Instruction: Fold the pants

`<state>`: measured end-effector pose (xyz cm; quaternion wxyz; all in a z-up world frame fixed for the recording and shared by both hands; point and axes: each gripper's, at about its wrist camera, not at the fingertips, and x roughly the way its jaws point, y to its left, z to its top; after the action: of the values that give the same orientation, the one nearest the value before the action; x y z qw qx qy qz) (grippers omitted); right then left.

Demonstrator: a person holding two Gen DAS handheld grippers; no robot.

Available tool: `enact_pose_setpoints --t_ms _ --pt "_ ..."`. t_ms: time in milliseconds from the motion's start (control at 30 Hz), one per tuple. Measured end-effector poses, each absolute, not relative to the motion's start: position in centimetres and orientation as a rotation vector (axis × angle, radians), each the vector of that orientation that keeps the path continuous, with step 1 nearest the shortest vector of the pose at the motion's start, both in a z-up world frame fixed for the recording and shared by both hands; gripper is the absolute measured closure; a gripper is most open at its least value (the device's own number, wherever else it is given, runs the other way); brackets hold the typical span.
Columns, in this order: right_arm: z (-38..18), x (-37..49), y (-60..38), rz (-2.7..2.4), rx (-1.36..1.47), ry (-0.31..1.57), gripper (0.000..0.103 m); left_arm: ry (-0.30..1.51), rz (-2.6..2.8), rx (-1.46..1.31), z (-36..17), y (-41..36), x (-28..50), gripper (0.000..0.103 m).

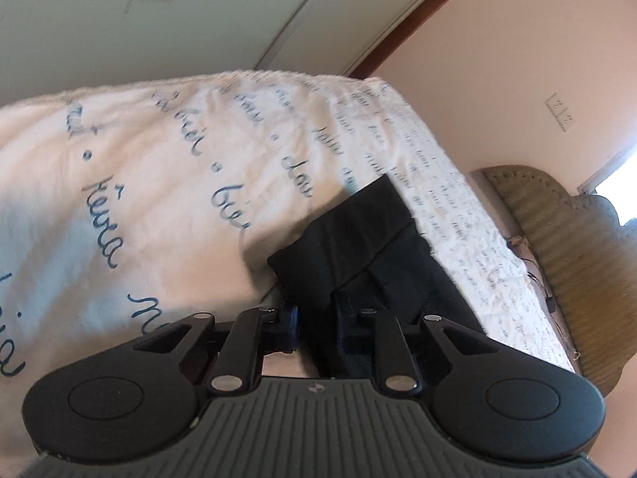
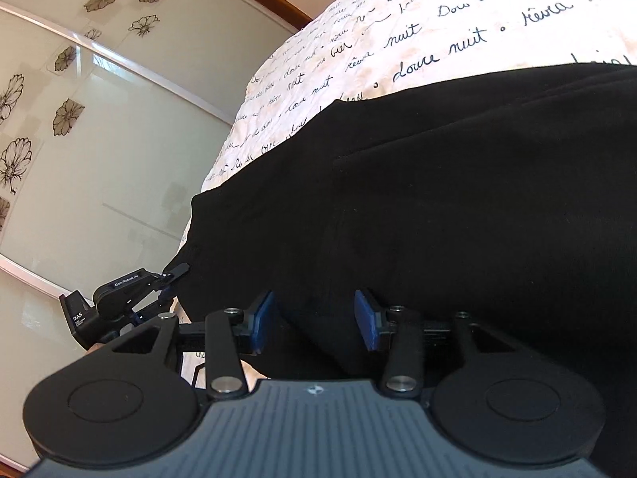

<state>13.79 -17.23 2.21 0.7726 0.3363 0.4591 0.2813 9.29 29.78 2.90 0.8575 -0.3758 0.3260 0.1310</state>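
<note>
Black pants (image 2: 438,199) lie on a bed with a white cover printed with script (image 2: 418,20). In the left wrist view the pants (image 1: 358,247) run away from me along the bed's edge. My left gripper (image 1: 316,324) has its jaws closed on a fold of the black fabric at the near end. My right gripper (image 2: 314,320) is open, its blue pads (image 2: 262,318) either side of the pants' edge, with fabric between them. The left gripper also shows in the right wrist view (image 2: 175,273), at the pants' corner.
The bed cover (image 1: 159,179) spreads wide to the left. A padded headboard (image 1: 565,259) and cables lie at the far right beside a pink wall. Sliding wardrobe doors with flower prints (image 2: 99,139) stand beyond the bed's edge.
</note>
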Motion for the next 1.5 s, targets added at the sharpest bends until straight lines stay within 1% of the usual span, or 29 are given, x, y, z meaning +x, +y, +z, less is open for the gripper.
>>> enact_pose_setpoints --t_ms 100,167,200,233,267,300,333,367,500,767,833,933,1033,1100,1133,1200,1267,1300,1367,1400,1500 --pt "2.1 13.6 -17.2 0.609 0.73 0.987 0.06 0.664 0.261 -0.798 2.4 29.8 9.1 0.075" --pt "2.4 13.5 -17.0 0.604 0.721 0.987 0.06 0.646 0.237 -0.8 3.0 29.8 8.9 0.062" --pt "2.6 13.4 -17.1 0.598 0.729 0.987 0.059 0.644 0.23 -0.808 3.3 29.8 8.7 0.059" --pt "2.7 13.3 -17.2 0.595 0.754 0.986 0.056 0.641 0.225 -0.826 3.6 30.0 8.4 0.05" --pt "2.9 13.3 -17.3 0.601 0.792 0.977 0.045 0.624 0.221 -0.85 3.9 30.3 7.9 0.038" --pt "3.2 13.1 -17.3 0.617 0.839 0.959 0.036 0.601 0.218 -0.864 4.4 30.5 7.4 0.033" --pt "3.4 13.1 -17.2 0.641 0.886 0.939 0.032 0.581 0.216 -0.861 4.7 30.6 6.8 0.027" --pt "3.7 13.1 -16.9 0.668 0.926 0.922 0.027 0.567 0.216 -0.844 5.2 30.6 6.4 0.027" --pt "4.5 14.1 -14.1 0.746 0.952 0.947 0.027 0.544 0.23 -0.78 5.9 30.1 5.0 0.027" --pt "4.2 14.3 -9.1 0.772 0.882 1.061 0.027 0.543 0.239 -0.831 5.2 31.3 3.3 0.027" --pt "3.8 14.2 -8.7 0.746 0.886 1.078 0.027 0.547 0.255 -0.785 6.2 31.8 3.1 0.027" --pt "4.2 15.2 -7.3 0.74 0.872 1.08 0.027 0.489 0.257 -0.718 8.7 32.9 2.3 0.027" --pt "4.5 16.9 -4.8 0.771 0.908 1.072 0.027 0.471 0.187 -0.794 9.7 34.6 2.4 0.02" --pt "4.6 17.7 -2.9 0.779 0.92 1.085 0.027 0.509 0.165 -0.906 9.1 35.5 2.7 0.021" --pt "5.0 17.9 -1.9 0.782 0.877 1.078 0.027 0.505 0.168 -0.92 8.9 35.6 2.5 0.021" --pt "6.5 17.4 0.9 0.779 0.645 1.032 0.027 0.482 0.196 -0.878 8.8 35.4 1.8 0.02" --pt "8.2 15.8 4.5 0.771 0.288 0.905 0.027 0.475 0.215 -0.872 8.4 35.5 1.1 0.02" --pt "8.8 14.6 6.7 0.762 0.072 0.809 0.027 0.481 0.219 -0.889 8.1 35.7 0.9 0.02" --pt "8.7 12.9 10.4 0.764 -0.222 0.664 0.028 0.489 0.222 -0.918 7.5 36.0 0.5 0.02" --pt "8.4 12.6 11.9 0.773 -0.305 0.623 0.029 0.49 0.225 -0.92 7.4 36.1 0.3 0.02" --pt "7.5 12.8 15.2 0.78 -0.435 0.596 0.029 0.508 0.218 -0.911 7.2 36.1 0.2 0.02"
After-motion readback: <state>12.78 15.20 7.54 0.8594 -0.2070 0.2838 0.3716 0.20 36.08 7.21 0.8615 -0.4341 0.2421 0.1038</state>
